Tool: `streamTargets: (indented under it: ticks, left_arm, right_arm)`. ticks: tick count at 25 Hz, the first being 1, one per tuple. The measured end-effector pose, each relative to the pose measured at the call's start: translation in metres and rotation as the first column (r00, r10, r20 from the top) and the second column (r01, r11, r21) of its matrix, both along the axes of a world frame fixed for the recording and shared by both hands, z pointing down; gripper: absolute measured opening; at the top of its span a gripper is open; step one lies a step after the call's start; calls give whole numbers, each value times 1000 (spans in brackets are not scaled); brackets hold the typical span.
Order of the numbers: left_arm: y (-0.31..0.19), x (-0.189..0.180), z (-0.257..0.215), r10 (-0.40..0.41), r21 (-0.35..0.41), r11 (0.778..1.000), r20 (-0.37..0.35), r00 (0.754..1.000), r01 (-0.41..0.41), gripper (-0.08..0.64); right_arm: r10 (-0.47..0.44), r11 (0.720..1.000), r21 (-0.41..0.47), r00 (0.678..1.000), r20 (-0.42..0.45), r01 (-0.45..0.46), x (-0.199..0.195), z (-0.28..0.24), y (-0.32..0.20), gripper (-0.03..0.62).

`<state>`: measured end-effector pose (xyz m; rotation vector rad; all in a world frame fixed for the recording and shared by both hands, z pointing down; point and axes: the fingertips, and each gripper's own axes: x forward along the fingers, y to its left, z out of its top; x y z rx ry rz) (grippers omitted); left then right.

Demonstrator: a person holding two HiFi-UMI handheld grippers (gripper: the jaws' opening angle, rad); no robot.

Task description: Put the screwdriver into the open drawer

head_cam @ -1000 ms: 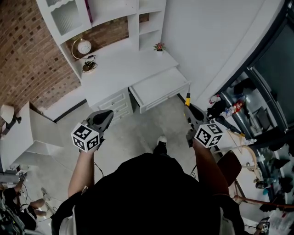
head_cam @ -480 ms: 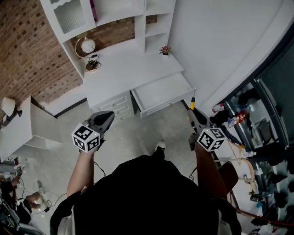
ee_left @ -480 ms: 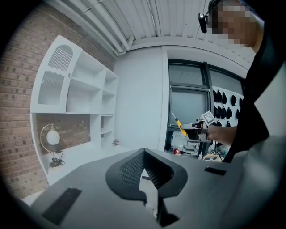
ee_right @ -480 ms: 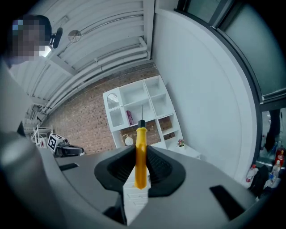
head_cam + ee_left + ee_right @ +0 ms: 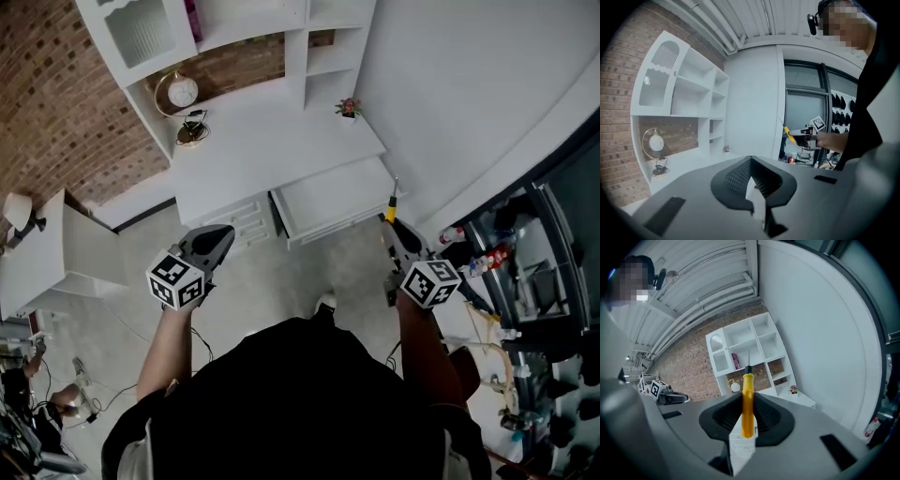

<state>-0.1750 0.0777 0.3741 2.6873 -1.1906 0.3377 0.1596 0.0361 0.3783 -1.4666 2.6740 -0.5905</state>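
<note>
My right gripper [image 5: 399, 234] is shut on a screwdriver [image 5: 391, 203] with a yellow handle and thin shaft that points up and away. In the right gripper view the yellow handle [image 5: 748, 404] stands upright between the jaws of the right gripper [image 5: 746, 422]. The open drawer [image 5: 335, 198] is pulled out of the white desk [image 5: 272, 150], and the screwdriver tip hangs near its right front corner, well above it. My left gripper [image 5: 214, 242] is held over the floor left of the drawer, shut and holding nothing. The left gripper [image 5: 753, 187] looks across at the right gripper [image 5: 802, 136].
On the desk stand a round clock [image 5: 182, 91], a dark cable item [image 5: 192, 128] and a small plant [image 5: 350, 108], under white shelves [image 5: 281, 37]. A low white table [image 5: 52, 262] is at the left. A curved white wall [image 5: 469, 103] and cluttered racks [image 5: 525, 309] lie at the right.
The view has drifted, so the desk and drawer sit a little further right and lower. Both grippers keep almost the same places, the screwdriver still in the right one.
</note>
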Motion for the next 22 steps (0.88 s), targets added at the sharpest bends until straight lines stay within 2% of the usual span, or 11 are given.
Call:
streamTargets:
  ticks: [12, 22]
  left_arm:
    - [-61, 19, 20, -15, -47, 999, -3, 1000, 15, 15]
    - [-105, 40, 16, -25, -48, 999, 10, 1000, 25, 15]
  right_arm:
    - [-35, 999, -39, 999, -18, 34, 10, 14, -71, 81]
    - [-59, 996, -65, 998, -1, 59, 27, 24, -118, 81]
